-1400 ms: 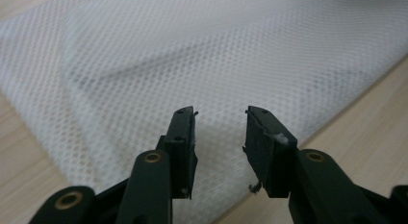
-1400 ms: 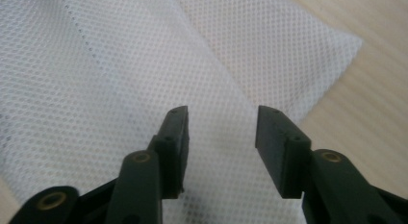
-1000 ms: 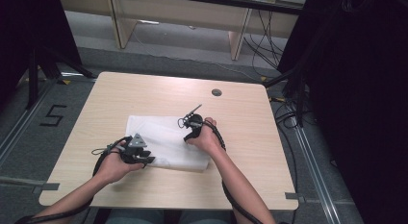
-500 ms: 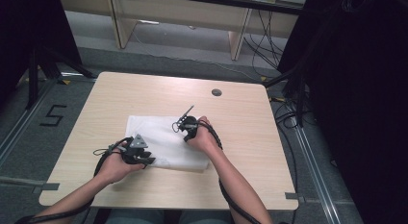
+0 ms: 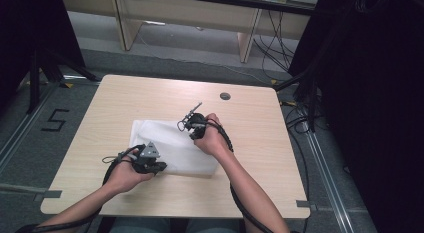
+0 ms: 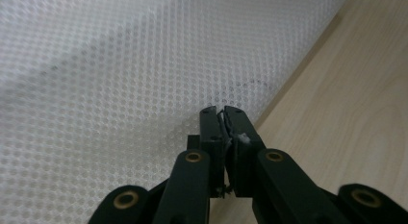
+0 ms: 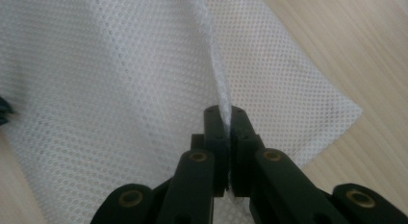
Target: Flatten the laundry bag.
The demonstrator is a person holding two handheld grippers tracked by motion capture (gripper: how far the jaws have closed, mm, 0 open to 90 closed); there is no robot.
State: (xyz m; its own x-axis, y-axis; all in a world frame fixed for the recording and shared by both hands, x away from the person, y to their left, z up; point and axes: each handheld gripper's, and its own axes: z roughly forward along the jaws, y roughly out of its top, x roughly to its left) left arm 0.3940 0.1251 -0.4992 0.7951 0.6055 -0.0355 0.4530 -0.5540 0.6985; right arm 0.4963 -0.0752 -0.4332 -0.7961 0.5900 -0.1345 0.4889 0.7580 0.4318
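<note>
A white mesh cloth (image 5: 170, 145) is lying roughly mid-table, a bit toward the person's side, on the light wood table (image 5: 250, 158). The person is working both hands on it.

The left gripper (image 5: 155, 165) is sitting at the near-left edge of the cloth, low to the table. In the left gripper view the gripper (image 6: 222, 113) is pinching a thin fold of the mesh cloth (image 6: 120, 75) right btwn its tips; the jaws have just been closing & are now pressed together w/ fabric bunched in the seam. The cloth edge is running diagonally just beside the tips, w/ bare table (image 6: 346, 94) past it.

The right gripper (image 5: 189, 124) is at the far-right part of the cloth, fingers wrapped round the body, cable looping back along the forearm. In the right gripper view the gripper (image 7: 225, 111) is clamping a raised ridge of the mesh cloth (image 7: 106, 75); jaws have just been closing here too, now tight on the fold. The ridge is standing up from the tips & running away from the camera, so the fabric is being pulled up off the table there. A corner of the cloth is lying flat to the right, table (image 7: 337, 36) beyond it.

A small dark round cap (image 5: 225, 96) is sitting set into the table near the far edge, well apart from the cloth.
</note>
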